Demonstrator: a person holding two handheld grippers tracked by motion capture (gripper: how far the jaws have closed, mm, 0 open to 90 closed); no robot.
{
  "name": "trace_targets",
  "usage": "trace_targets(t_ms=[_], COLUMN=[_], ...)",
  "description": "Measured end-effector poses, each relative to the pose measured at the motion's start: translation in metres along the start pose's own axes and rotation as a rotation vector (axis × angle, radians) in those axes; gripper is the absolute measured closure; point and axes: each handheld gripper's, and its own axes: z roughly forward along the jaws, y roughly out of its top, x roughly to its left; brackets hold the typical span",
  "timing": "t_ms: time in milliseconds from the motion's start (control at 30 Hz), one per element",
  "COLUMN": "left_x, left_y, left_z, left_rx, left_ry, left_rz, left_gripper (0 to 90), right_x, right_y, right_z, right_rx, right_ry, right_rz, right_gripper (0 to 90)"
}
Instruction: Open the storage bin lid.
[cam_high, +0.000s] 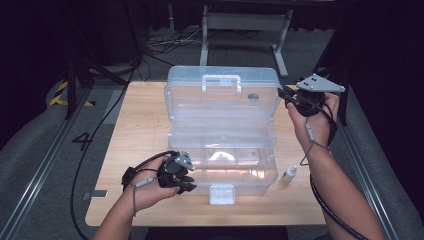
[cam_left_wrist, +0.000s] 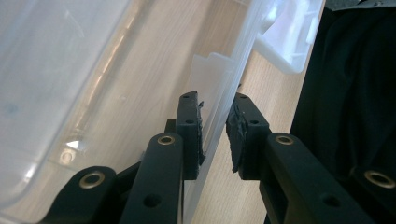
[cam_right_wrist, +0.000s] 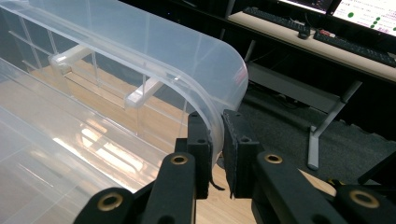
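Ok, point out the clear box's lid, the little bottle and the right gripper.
lid (cam_high: 220, 97), high view, middle of the raised clear panel.
small bottle (cam_high: 289, 174), high view, its white body beside the box.
right gripper (cam_right_wrist: 216, 140), right gripper view, between its pads at the lid's rim.

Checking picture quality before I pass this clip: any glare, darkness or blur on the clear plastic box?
High view: clear plastic storage box and pale wooden table evenly lit, glare on the box floor, surroundings dark. Left gripper view: box wall beside the left gripper soft, out of focus. Right gripper view: bright reflections on the lid, its rim between the right gripper pads sharp.
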Motion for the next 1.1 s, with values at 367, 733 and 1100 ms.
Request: trace_targets(t_ms=[367,733,1100], left_x=[-0.003,-0.003,-0.003], left_y=[-0.003,-0.011,-0.017], left_z=[-0.01,-0.016,-0.021], left_rx=[-0.049,-0.073,-0.095], left_ry=[0.003,0.017,0.025], left_rz=[-0.004,-0.04,-0.059], left_gripper=[73.5,73.1,72.7], right_x=[-0.007,-0.016,-0.026], right_y=[0.006,0.012,0.018], right_z=[0.011,0.025,0.042], right_rx=[0.032,0.063,0.108], right_ry=[0.007,0.026,0.046], right_rz=[0.007,0.023,0.049], right_gripper=[83.9,84.7,85.2])
